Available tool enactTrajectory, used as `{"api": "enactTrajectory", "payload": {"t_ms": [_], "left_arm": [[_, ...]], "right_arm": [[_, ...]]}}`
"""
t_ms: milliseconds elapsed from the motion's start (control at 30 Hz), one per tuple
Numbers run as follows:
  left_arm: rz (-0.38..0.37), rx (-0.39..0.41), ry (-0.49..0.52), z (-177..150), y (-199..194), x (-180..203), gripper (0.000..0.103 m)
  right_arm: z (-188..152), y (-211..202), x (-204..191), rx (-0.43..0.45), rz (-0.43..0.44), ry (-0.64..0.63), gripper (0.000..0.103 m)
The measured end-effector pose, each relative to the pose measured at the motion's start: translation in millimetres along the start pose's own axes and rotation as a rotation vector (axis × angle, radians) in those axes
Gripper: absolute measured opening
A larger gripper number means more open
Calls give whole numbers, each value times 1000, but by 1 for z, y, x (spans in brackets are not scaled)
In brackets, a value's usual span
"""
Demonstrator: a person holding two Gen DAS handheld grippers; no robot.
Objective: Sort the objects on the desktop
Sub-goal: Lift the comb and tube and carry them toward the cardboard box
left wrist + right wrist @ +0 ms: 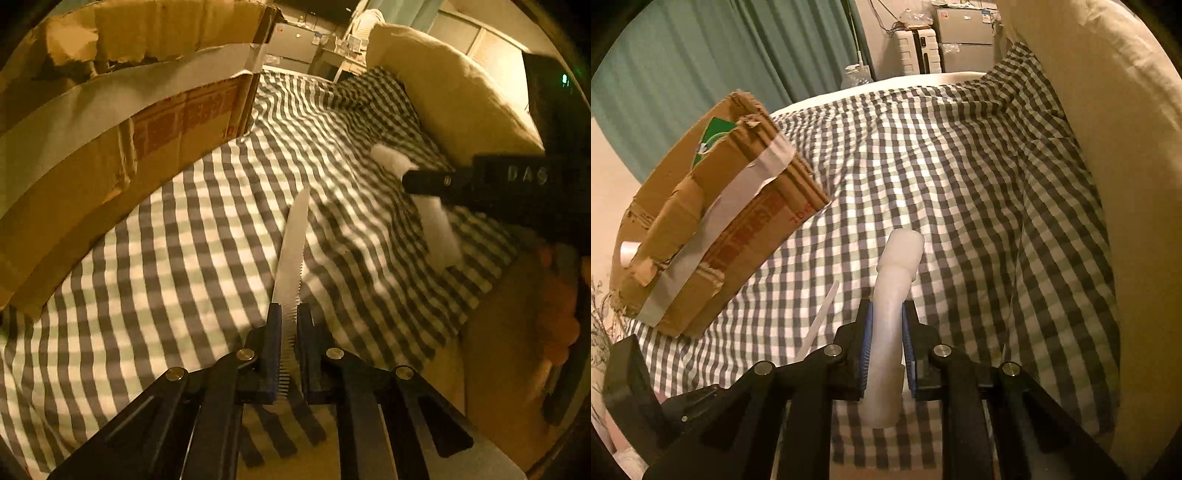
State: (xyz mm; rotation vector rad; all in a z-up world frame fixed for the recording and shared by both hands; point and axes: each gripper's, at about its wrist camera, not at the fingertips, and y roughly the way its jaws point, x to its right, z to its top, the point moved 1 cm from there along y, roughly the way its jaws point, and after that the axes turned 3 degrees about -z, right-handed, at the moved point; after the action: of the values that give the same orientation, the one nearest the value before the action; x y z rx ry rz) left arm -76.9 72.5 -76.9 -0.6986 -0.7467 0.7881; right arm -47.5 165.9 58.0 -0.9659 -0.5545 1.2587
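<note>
My left gripper [289, 314] clamps a thin serrated white strip [291, 254] by its end and my right gripper [887, 314] clamps a white tube [892, 306], both above mid-bedspread [960, 166], so either may slip before reaching the cardboard box [713, 236] at its left edge.

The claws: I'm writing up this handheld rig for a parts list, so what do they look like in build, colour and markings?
Both are matt black two-finger tools with scissor-like linkage bars joined by round silver rivets. The left claw has dark ribbed pads; the right claw has blue ribbed pads. Seen from the left wrist view, the right tool's body carries raised letters "DAS" and a small green light. No cables or sleeves show.
</note>
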Motion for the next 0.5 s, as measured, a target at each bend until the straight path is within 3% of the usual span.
{"api": "enactTrajectory", "payload": {"t_ms": [133,300,400,433,500], "left_arm": [[72,9,-10,-1,3,-7,5],[75,14,9,0,12,-6,11],[51,-18,32,5,25,1,40],[25,-13,49,7,28,6,60],[41,-7,92,8,33,16,63]], "right_arm": [[-7,-6,-7,2,6,-12,16],[-13,-5,-8,-8,5,-15,18],[-15,0,-6,-19,4,-13,18],[-16,0,-6,-21,4,-13,18],[-16,2,-5,-24,4,-12,18]]}}
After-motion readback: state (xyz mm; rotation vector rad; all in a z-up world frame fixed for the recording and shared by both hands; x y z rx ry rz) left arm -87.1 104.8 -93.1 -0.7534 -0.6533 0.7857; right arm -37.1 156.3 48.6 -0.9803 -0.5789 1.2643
